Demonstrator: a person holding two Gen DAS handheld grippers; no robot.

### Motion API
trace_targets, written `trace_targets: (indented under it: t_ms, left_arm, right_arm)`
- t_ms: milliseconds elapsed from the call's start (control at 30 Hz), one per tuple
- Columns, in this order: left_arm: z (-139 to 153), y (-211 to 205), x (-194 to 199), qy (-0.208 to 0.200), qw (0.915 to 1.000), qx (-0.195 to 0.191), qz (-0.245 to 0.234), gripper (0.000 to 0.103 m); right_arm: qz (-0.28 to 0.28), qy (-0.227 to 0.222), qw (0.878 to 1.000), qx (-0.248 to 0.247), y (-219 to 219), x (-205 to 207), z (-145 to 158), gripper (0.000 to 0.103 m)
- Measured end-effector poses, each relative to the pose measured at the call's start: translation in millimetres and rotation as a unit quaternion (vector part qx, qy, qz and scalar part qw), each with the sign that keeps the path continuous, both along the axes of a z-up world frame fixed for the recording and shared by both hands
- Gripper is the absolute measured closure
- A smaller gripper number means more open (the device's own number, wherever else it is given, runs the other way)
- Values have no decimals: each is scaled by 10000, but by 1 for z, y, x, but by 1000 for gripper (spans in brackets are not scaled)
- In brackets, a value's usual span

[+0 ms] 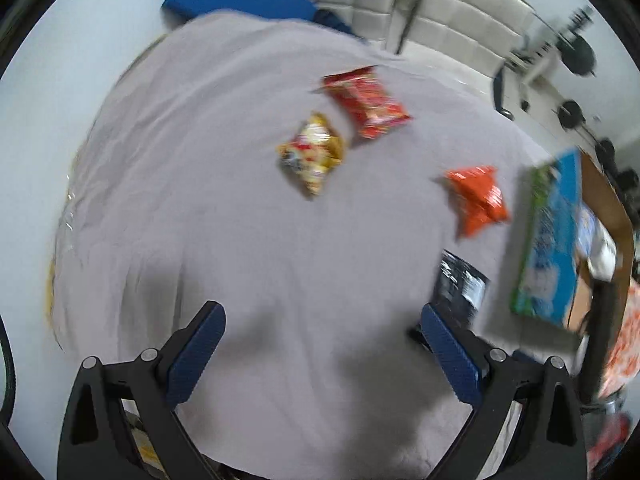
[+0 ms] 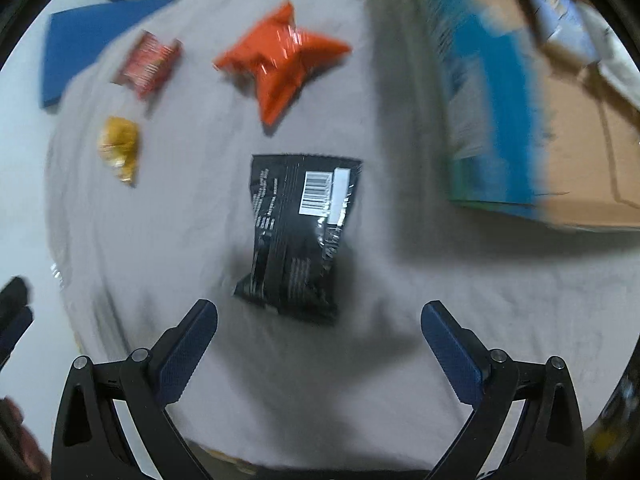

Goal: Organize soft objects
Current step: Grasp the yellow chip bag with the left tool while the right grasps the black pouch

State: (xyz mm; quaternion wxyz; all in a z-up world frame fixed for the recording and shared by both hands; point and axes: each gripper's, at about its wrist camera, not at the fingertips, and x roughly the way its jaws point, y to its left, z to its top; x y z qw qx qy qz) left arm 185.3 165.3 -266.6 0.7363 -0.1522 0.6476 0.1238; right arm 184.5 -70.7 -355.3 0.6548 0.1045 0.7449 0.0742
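Several snack bags lie on a grey cloth (image 1: 224,184). In the left wrist view I see a yellow bag (image 1: 314,154), a red bag (image 1: 366,100), an orange bag (image 1: 478,198) and a black bag (image 1: 460,284) by the right finger. My left gripper (image 1: 322,320) is open and empty above the cloth. In the right wrist view the black bag (image 2: 298,230) lies just ahead of my open, empty right gripper (image 2: 320,320). The orange bag (image 2: 280,60), red bag (image 2: 148,64) and yellow bag (image 2: 120,148) lie farther off.
An open cardboard box with a blue printed side (image 2: 496,92) stands at the right; it also shows in the left wrist view (image 1: 556,240). A blue pad (image 2: 88,44) lies at the far left edge of the cloth. White padded furniture (image 1: 440,4) stands behind.
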Motion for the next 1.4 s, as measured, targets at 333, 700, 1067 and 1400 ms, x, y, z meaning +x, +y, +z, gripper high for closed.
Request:
trace_targets:
  t_ms: [333, 700, 1067, 1400]
  left_arm:
    - [-61, 56, 92, 74, 9983, -79, -566, 3]
    - [-116, 20, 143, 285, 9532, 638, -2942, 3]
    - [-145, 36, 148, 493, 9647, 172, -2580, 40]
    - [-142, 19, 56, 921, 9840, 128, -1523, 52]
  right_arm:
    - [-100, 433, 9980, -445, 36, 22, -54, 19]
    - [482, 355, 9944, -871, 79, 46, -61, 43]
    - [644, 355, 9939, -816, 105, 60, -62, 46]
    - [1177, 357, 9886, -864, 113, 43, -47, 47]
